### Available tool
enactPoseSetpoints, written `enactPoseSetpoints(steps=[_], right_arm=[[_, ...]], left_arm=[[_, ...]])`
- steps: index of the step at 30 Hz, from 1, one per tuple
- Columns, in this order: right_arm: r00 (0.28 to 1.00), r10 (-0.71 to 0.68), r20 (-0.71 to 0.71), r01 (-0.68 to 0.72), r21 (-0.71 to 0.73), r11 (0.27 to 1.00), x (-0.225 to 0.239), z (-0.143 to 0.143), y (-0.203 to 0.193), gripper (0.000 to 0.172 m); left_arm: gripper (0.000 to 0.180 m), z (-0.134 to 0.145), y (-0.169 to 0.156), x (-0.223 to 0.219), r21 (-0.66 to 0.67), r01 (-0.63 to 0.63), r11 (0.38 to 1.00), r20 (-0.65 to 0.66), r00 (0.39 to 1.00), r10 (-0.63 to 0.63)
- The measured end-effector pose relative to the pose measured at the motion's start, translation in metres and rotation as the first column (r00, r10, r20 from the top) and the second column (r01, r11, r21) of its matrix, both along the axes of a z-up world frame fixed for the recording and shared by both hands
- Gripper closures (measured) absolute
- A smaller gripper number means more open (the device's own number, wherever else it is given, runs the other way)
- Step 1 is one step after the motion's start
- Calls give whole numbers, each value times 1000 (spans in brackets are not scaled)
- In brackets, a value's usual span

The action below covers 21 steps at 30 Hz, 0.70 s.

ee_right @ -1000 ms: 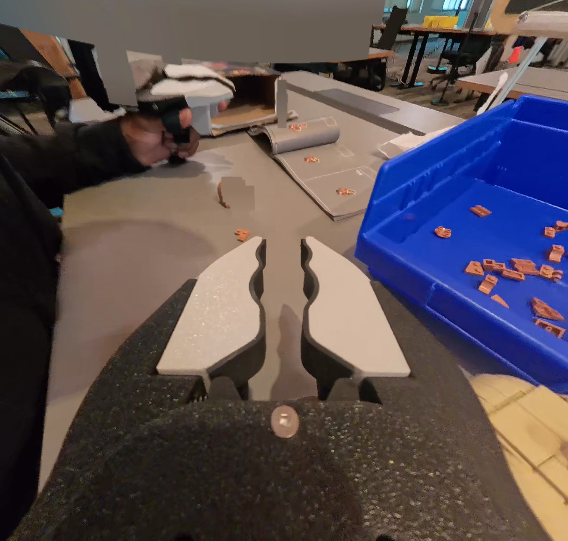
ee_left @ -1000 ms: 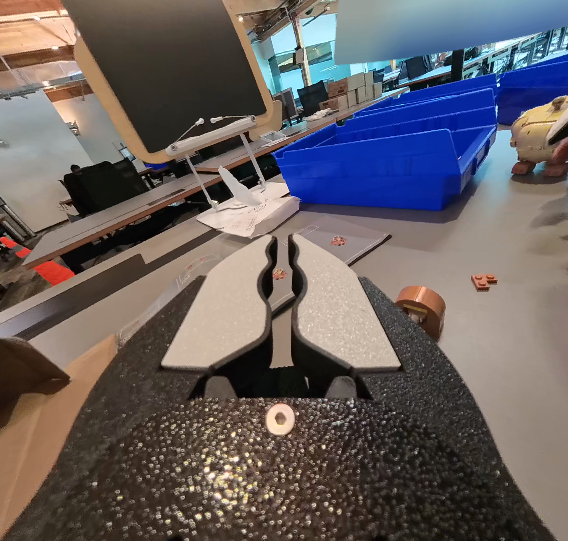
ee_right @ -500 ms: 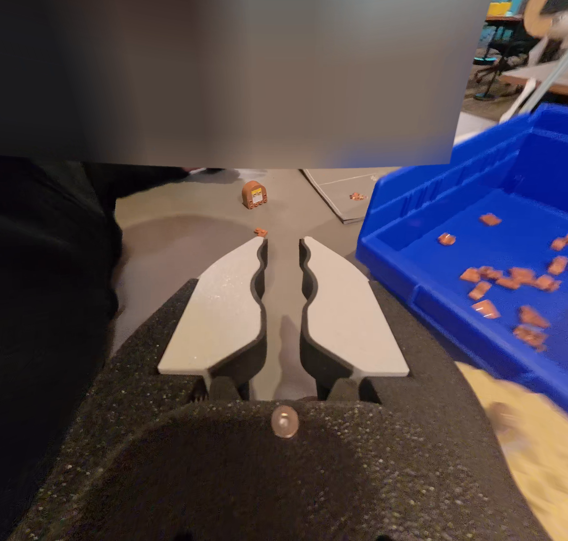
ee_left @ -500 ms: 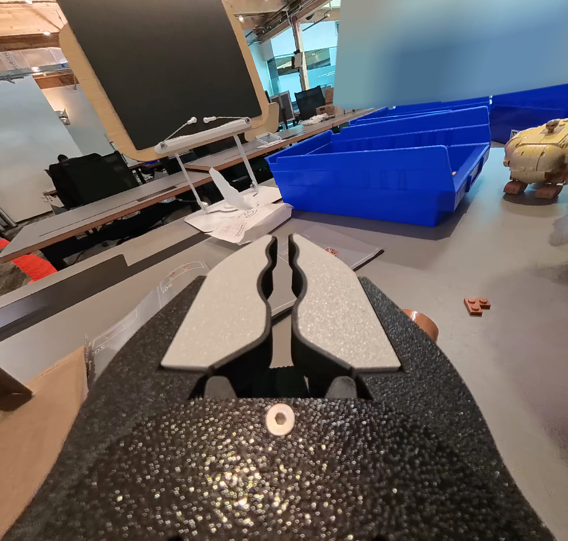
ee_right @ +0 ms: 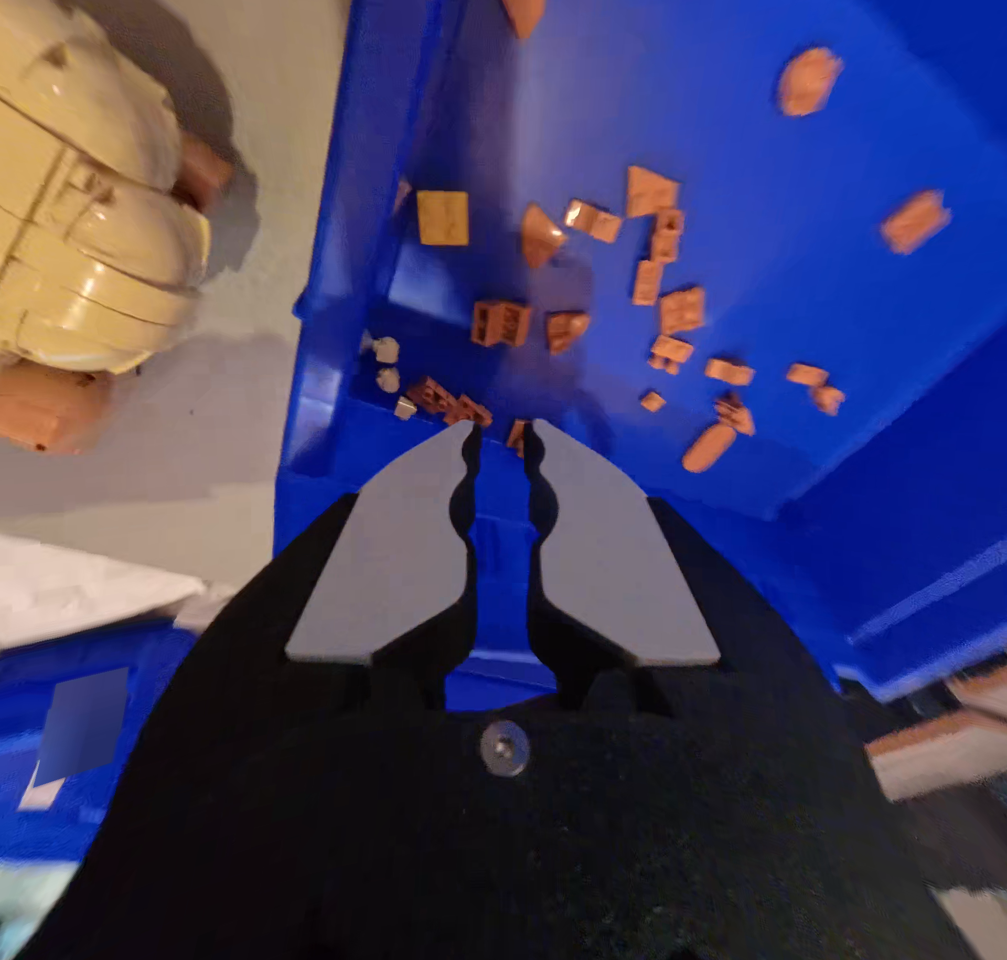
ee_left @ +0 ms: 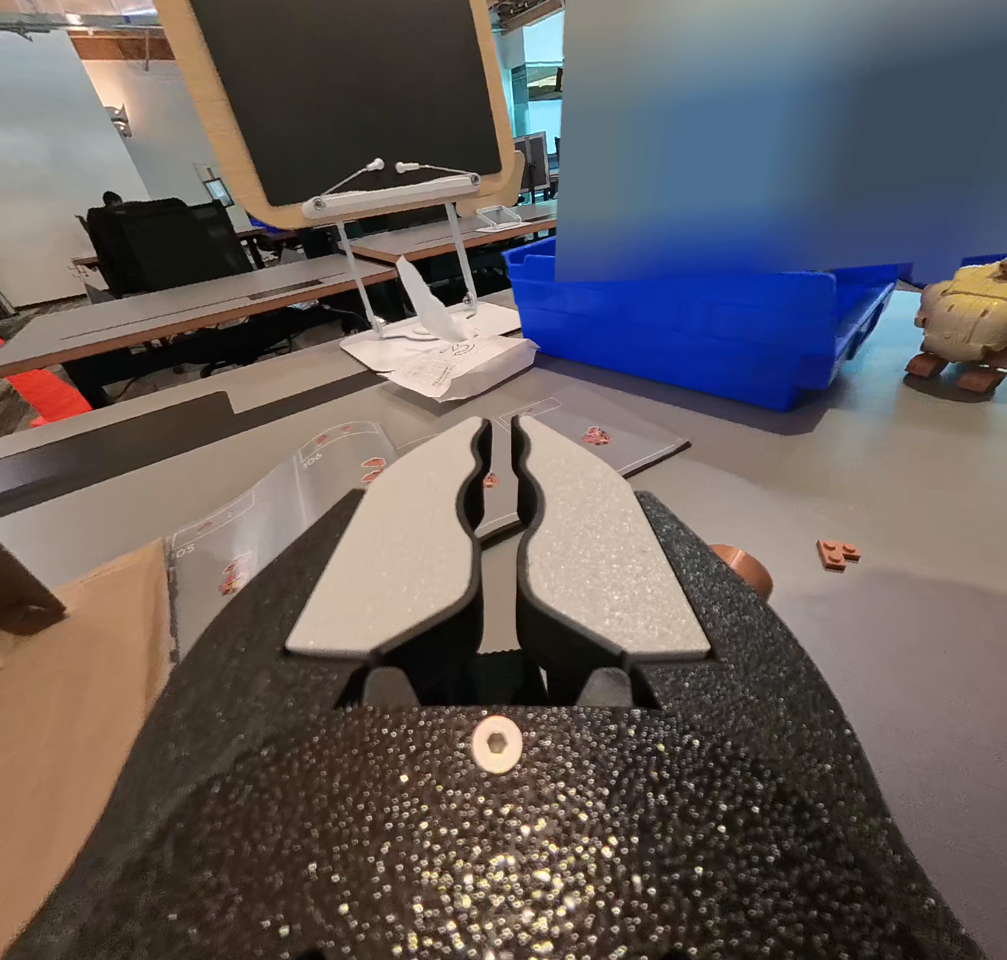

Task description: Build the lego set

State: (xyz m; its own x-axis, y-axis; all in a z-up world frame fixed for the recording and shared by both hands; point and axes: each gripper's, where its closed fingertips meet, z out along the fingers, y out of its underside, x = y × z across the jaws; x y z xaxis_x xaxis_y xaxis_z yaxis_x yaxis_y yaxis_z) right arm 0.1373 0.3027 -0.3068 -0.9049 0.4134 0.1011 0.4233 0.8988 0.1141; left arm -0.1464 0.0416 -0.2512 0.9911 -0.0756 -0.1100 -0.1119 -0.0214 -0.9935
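Two blue bins stand on the bench. Right hand-held gripper hangs released over loose brown bricks inside one. Left hand-held gripper, nearly closed on nothing, hovers above a booklet.

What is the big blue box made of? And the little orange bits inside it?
The blue bin looks like hard moulded plastic: smooth, slightly shiny walls with ribs in them. The orange pieces look like small plastic building bricks, glossy, some with studs or hollow undersides. The picture is a bit blurry, so that is my best guess.
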Motion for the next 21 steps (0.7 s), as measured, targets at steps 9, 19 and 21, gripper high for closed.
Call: enactPoseSetpoints(steps=[9,19,21], right_arm=[[945,-39,326,54,-36,998,23,-34,-5,146],[820,-519,-241,545,49,837,6,31,31,116],[704,-635,-318,670,4,742,24,40,28,119]], left_arm=[[175,-3,0,-12,-30,-28,999,49,998,29],[175,-5,-2,-9,-36,-30,999,2,1000,30],[175,-4,-2,-8,-33,-24,999,11,1000,25]])
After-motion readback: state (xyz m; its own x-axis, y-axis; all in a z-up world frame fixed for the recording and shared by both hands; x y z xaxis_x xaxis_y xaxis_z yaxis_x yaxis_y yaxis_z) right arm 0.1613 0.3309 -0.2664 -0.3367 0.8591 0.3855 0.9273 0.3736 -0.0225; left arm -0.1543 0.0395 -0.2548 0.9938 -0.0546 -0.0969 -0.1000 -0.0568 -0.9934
